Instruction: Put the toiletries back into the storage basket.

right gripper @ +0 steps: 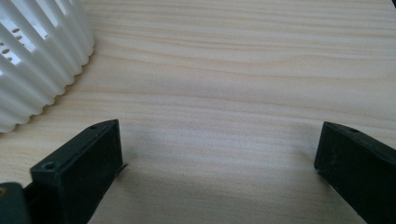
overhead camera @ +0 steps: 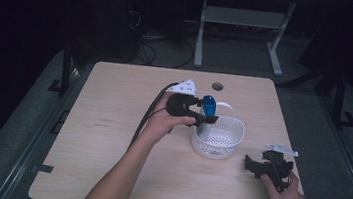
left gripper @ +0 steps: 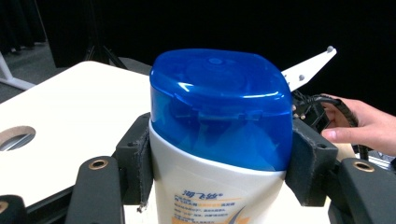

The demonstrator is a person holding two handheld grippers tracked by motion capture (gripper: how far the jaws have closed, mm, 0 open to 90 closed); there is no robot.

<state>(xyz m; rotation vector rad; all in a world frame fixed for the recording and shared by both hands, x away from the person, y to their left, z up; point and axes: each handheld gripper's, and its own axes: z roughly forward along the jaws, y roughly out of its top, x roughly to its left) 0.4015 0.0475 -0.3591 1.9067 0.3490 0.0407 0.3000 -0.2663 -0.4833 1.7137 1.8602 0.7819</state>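
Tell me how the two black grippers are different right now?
The left gripper is clamped on a white plastic bottle with a blue cap; the right gripper stands open with nothing between its jaws. In the high view, the left is over the white ribbed basket, the right low by the wooden table. Both are hand-held.

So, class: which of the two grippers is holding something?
The left gripper: its pads clamp the blue-capped bottle over the white basket. The right gripper rests open on the table, holding nothing.
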